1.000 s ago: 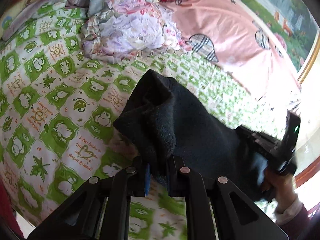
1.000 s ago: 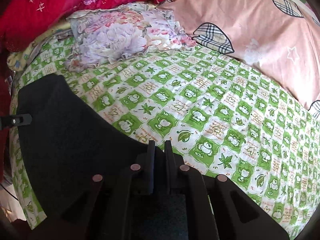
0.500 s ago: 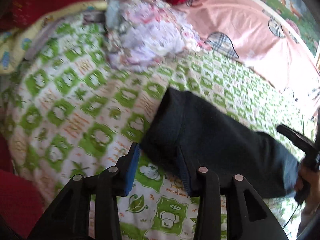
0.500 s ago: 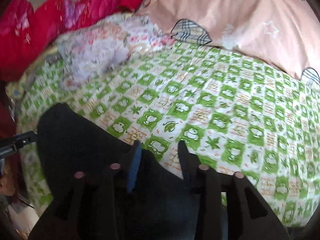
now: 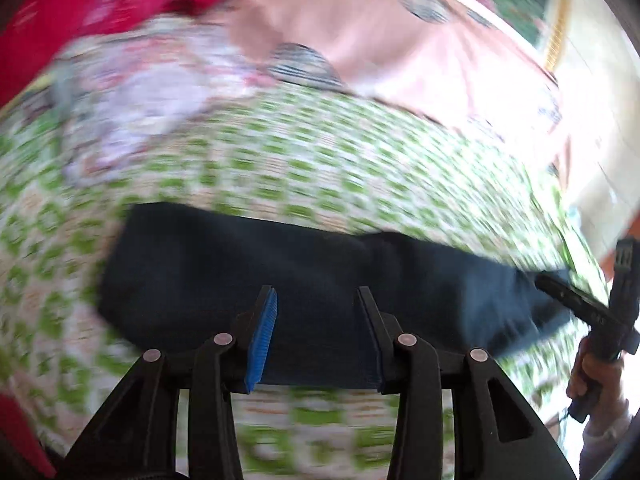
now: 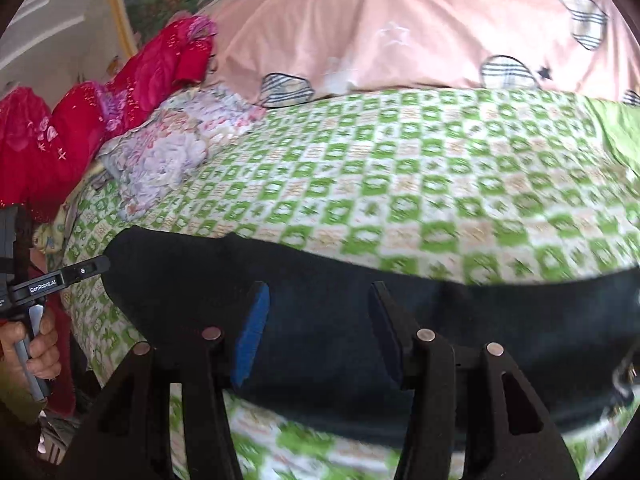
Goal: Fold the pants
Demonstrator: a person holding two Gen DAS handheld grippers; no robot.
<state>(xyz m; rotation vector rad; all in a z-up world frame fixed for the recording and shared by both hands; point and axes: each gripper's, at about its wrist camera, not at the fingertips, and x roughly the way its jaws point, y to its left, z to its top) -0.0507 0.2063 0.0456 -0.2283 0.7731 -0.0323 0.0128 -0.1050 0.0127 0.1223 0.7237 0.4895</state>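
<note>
Fingers of my left gripper (image 5: pixel 316 300) gape wide above the dark navy fleece pants (image 5: pixel 248 264), a long band running crosswise on the green-checked bed (image 5: pixel 320 168). Right-wrist view: my right gripper (image 6: pixel 318 300), equally wide, empty, hovers over them.

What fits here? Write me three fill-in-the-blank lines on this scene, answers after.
1. Both grippers, left and right, have their jaws ____.
2. The pants lie on a sheet checked white and ____.
3. Behind the sheet sits a big ____ pillow with plaid hearts.

Answers: open; green; pink
</note>
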